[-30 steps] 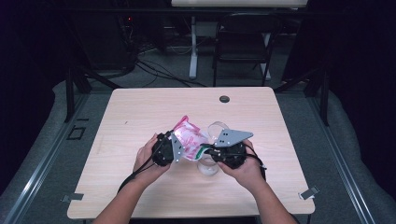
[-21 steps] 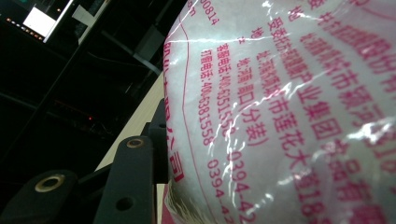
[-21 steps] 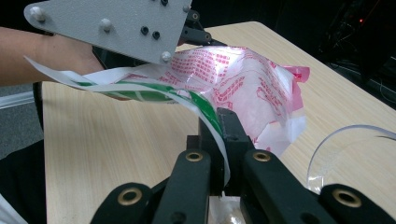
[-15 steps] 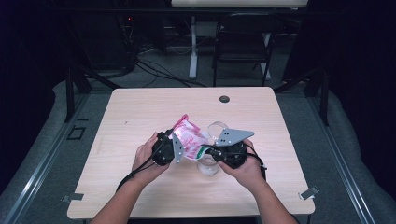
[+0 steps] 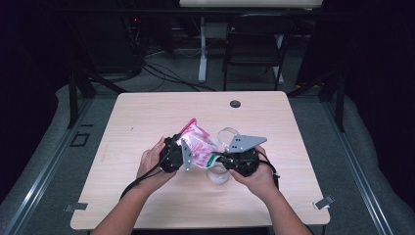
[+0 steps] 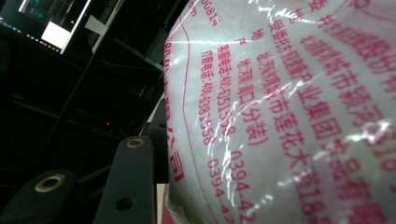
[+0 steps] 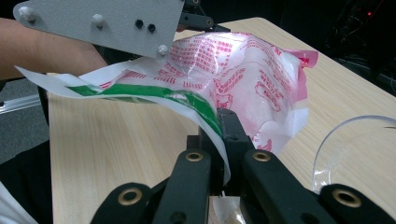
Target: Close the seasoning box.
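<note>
Both grippers clamp plastic bag (image 5: 199, 146) above table (image 5: 147, 117) centre: left gripper (image 5: 182, 155) at bag's 9 o'clock, right gripper (image 7: 223, 128) pinching green-striped edge. Red Chinese print, digits "0394" legible. Clear glass (image 5: 226, 135) at bag's 3 o'clock.

A dark folding chair (image 5: 254, 44) beyond the table (image 5: 147, 117) — cables (image 5: 161, 73) on the floor.

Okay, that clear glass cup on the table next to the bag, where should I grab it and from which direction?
Grip the clear glass cup by its open rim, coming from above with one jaw inside the thin wall. The pink-printed plastic bag hangs beside it, pinched at its edge by the right tool, so a sideways approach looks crowded.
</note>
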A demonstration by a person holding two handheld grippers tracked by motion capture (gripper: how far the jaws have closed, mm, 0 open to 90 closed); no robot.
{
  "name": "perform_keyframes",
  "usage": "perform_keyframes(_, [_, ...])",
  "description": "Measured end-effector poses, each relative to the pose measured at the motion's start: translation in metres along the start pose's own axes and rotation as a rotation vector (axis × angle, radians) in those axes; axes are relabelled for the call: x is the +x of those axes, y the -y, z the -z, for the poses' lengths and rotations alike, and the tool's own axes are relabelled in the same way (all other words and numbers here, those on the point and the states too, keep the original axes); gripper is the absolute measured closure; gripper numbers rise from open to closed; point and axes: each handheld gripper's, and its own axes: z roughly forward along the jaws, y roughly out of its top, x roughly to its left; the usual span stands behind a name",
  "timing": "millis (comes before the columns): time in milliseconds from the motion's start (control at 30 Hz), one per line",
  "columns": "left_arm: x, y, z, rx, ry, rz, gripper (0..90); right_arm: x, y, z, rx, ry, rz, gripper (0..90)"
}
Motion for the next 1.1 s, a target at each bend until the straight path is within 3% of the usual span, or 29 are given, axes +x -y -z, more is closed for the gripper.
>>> perform_keyframes(800, [0.0007, -0.0039, 0.0029, 0.016, -0.062, -0.089, 58.7, -0.0036, 0.0048, -0.0018, 0.009, -0.007, -0.018, 90.0])
perform_keyframes(1100, [0.0008, -0.0057, 0.0053, 0.036, -0.091, -0.148, 58.8, -0.0043, 0.0066, -0.0033, 0.022, -0.006, -0.018, 90.0])
